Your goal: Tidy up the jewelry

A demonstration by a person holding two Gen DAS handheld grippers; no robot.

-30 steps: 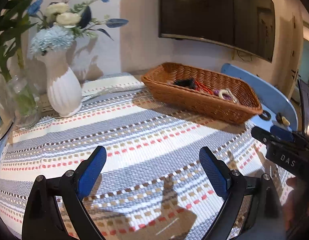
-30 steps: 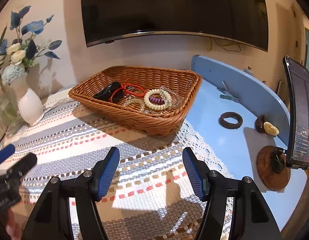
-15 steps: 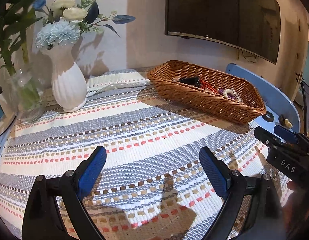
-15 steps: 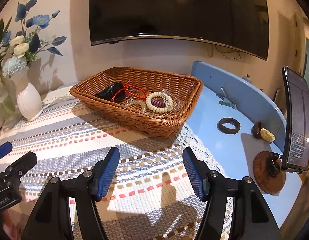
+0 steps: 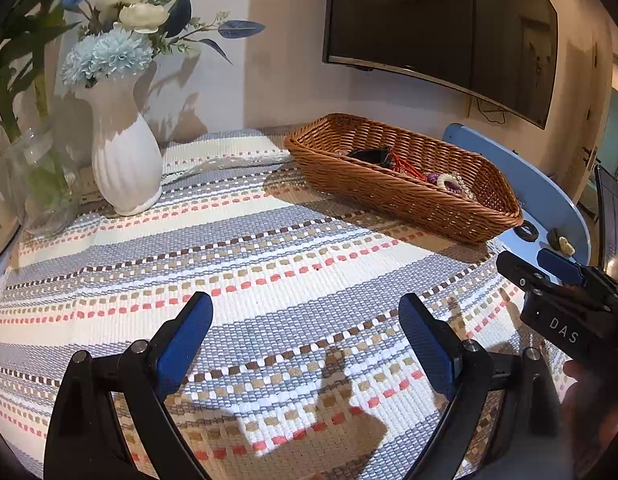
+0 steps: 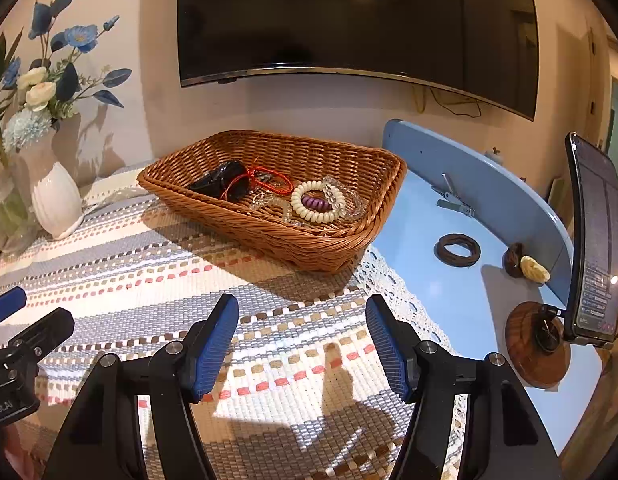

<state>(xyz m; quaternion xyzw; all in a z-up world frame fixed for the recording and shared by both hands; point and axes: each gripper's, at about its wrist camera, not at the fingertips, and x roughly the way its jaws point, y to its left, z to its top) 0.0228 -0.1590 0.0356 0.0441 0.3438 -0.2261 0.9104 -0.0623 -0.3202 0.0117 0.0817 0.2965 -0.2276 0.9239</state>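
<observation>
Your left gripper (image 5: 305,336) and right gripper (image 6: 303,338) both hung released over the striped mat (image 6: 149,264), jewelry-filled wicker basket (image 6: 333,248) far.

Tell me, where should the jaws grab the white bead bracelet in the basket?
Probably the near arc of the white bead bracelet, coming from above, one jaw inside the ring and one outside. It lies flat in the basket, whose walls block a sideways reach, and purple beads fill its middle.

Your left wrist camera looks down across the striped cloth (image 5: 269,248) from the left; your right sits nearer the wicker basket (image 6: 309,240). Both views share basket and cloth.
</observation>
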